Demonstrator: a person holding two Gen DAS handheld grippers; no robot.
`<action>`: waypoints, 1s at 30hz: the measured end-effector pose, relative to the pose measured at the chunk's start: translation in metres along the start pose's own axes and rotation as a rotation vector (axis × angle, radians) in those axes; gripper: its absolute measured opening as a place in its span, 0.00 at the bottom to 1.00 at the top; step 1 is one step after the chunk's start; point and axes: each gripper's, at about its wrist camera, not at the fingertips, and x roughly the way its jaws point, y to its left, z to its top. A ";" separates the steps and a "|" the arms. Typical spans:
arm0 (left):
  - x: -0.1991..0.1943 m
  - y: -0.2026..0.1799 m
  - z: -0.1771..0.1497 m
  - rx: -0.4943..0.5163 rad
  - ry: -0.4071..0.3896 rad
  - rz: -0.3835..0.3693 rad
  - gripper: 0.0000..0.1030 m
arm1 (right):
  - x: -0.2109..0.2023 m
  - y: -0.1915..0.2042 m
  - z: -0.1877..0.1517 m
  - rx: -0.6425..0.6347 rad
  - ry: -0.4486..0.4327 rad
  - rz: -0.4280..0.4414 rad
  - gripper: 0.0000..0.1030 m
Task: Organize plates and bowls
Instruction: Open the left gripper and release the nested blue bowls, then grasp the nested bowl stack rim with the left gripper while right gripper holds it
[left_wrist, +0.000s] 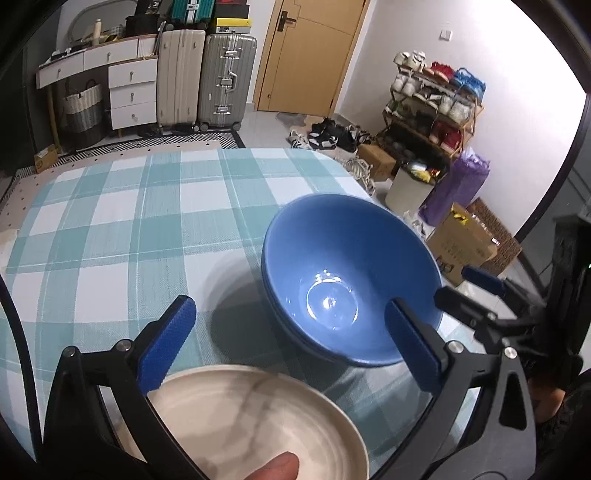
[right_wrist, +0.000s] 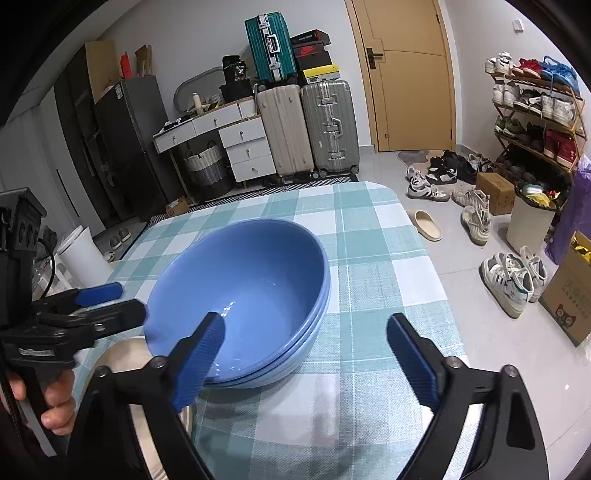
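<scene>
Nested blue bowls (left_wrist: 351, 273) (right_wrist: 240, 288) stand as a stack on the teal checked tablecloth (left_wrist: 129, 221). A cream plate (left_wrist: 251, 417) (right_wrist: 122, 354) lies just in front of them at the near edge, partly under my left gripper. My left gripper (left_wrist: 288, 304) is open wide; its right finger (left_wrist: 410, 347) is at the stack's near rim and nothing is gripped. My right gripper (right_wrist: 306, 319) is open too, with its left finger (right_wrist: 199, 358) over the bowls' near rim and its right finger above bare cloth. Each gripper shows at the edge of the other's view.
A thumb (left_wrist: 273, 469) rests on the plate's edge. Past the table's far edge stand suitcases (right_wrist: 306, 129), white drawers (left_wrist: 129, 92) and a wooden door (right_wrist: 410, 74). On the right are a shoe rack (right_wrist: 535, 110), loose shoes (right_wrist: 513, 277), a bin (right_wrist: 528, 221) and a cardboard box (left_wrist: 461, 247).
</scene>
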 end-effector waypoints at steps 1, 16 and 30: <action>0.002 0.002 0.001 -0.011 0.003 -0.001 0.99 | 0.001 -0.001 0.000 0.005 0.003 -0.002 0.97; 0.042 0.027 0.001 -0.067 0.045 0.077 0.99 | 0.031 -0.017 -0.005 0.094 0.052 0.064 0.98; 0.075 0.024 0.001 -0.124 0.144 -0.036 0.48 | 0.051 -0.020 -0.003 0.168 0.074 0.178 0.68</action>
